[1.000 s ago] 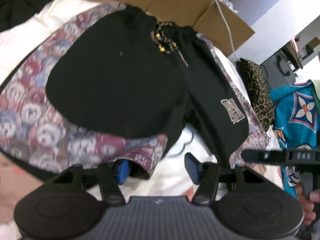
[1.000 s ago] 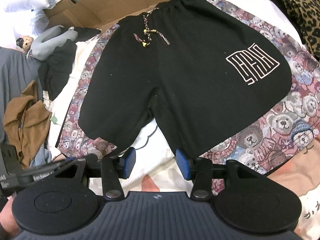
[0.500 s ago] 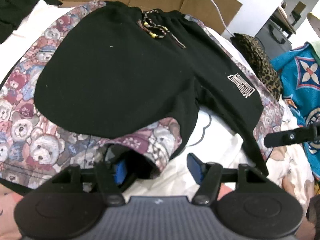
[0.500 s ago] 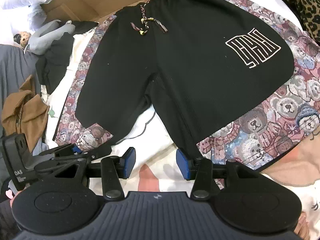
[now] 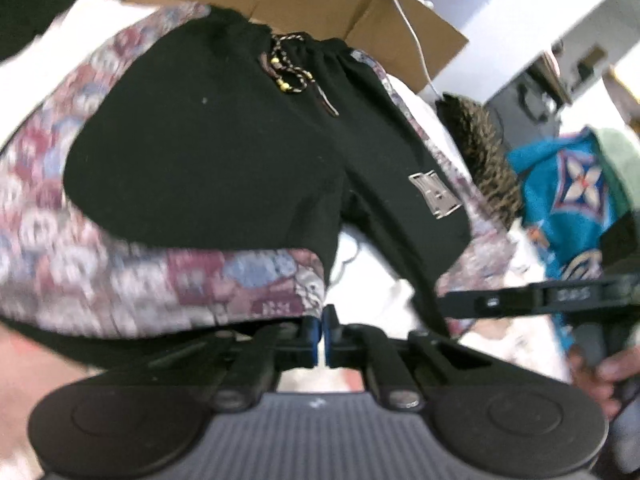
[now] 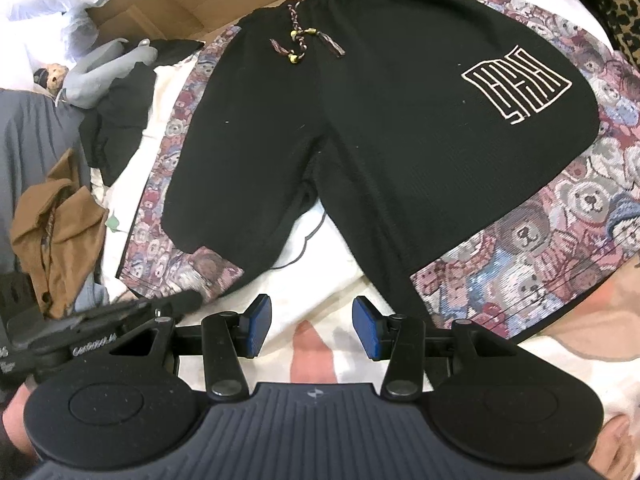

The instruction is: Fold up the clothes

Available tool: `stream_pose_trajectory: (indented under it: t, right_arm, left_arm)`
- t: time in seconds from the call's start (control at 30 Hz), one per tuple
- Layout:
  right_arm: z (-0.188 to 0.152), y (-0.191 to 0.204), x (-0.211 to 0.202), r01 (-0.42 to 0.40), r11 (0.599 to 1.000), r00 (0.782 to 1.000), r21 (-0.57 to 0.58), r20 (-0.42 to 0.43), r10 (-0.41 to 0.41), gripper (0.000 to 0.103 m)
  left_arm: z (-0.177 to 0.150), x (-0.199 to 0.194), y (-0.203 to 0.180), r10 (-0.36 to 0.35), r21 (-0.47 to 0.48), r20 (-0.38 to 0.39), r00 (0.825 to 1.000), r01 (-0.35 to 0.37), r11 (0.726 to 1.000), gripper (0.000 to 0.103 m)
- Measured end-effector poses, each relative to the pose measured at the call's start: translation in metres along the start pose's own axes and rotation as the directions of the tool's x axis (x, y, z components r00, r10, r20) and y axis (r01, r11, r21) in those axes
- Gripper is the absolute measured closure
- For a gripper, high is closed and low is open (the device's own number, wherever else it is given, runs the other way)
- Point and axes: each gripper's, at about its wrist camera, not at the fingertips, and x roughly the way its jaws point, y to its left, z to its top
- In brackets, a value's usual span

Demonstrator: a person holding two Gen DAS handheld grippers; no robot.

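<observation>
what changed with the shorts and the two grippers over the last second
The left hand-held gripper closed on the bear-print hem of the shorts, at the inner corner of the leg nearest it. The right hand-held gripper stayed open and empty over the white sheet by the other leg. The shorts still lie flat, drawstring up.

Cardboard box (image 6: pixel 168 4), grey plush toy (image 6: pixel 100 72), white cable (image 5: pixel 412 36).
</observation>
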Motion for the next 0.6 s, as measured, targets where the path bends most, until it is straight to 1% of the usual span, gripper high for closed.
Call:
stream_pose_trajectory:
  t: [0.1,0.13,0.2,0.23,0.3,0.33,0.4,0.47,0.53,0.6]
  right_arm:
    - [-0.001,0.0,-0.002,-0.006,1.0,1.0,0.008,0.006,0.006,0.051]
    - [-0.001,0.0,-0.003,-0.007,1.0,1.0,0.011,0.008,0.007,0.051]
    - [-0.001,-0.002,-0.004,-0.009,1.0,1.0,0.018,0.011,0.009,0.051]
    - [-0.002,-0.003,-0.004,-0.01,1.0,1.0,0.021,0.011,0.01,0.051]
    - [-0.003,-0.004,-0.004,-0.009,1.0,1.0,0.021,0.008,0.008,0.051]
    - [-0.004,-0.004,-0.003,-0.007,1.0,1.0,0.022,0.006,0.007,0.051]
    - [-0.004,-0.006,-0.002,-0.004,1.0,1.0,0.025,0.001,0.004,0.051]
    - [-0.005,-0.009,0.0,-0.002,1.0,1.0,0.031,-0.004,0.003,0.051]
    - [-0.006,-0.011,0.002,-0.001,0.999,1.0,0.036,-0.009,0.001,0.051]
    - [-0.006,-0.013,0.005,0.0,0.999,1.0,0.041,-0.014,0.001,0.051]
  left_arm:
    - [-0.006,-0.01,0.005,-0.07,-0.127,0.031,0.997,0.073,0.989,0.101]
    - [-0.007,-0.012,0.006,-0.074,-0.14,0.045,0.996,0.08,0.987,0.101]
    - [-0.009,-0.012,0.005,-0.06,-0.12,0.061,0.996,0.067,0.991,0.101]
    - [-0.009,-0.009,0.005,-0.047,-0.101,0.056,0.997,0.053,0.993,0.099]
    - [-0.011,-0.004,0.005,-0.023,-0.062,0.044,0.999,0.026,0.998,0.088]
    - [-0.012,0.001,0.004,-0.014,-0.04,0.031,0.999,0.015,0.999,0.081]
    - [-0.015,0.009,0.006,-0.001,-0.023,0.01,1.0,0.001,1.0,0.071]
    - [-0.018,0.014,0.007,-0.004,-0.025,-0.001,1.0,0.004,1.0,0.045]
    - [-0.022,0.018,0.006,-0.009,-0.015,0.007,1.0,0.009,1.0,0.041]
    - [-0.024,0.024,0.006,-0.013,-0.015,-0.001,1.0,0.013,1.0,0.041]
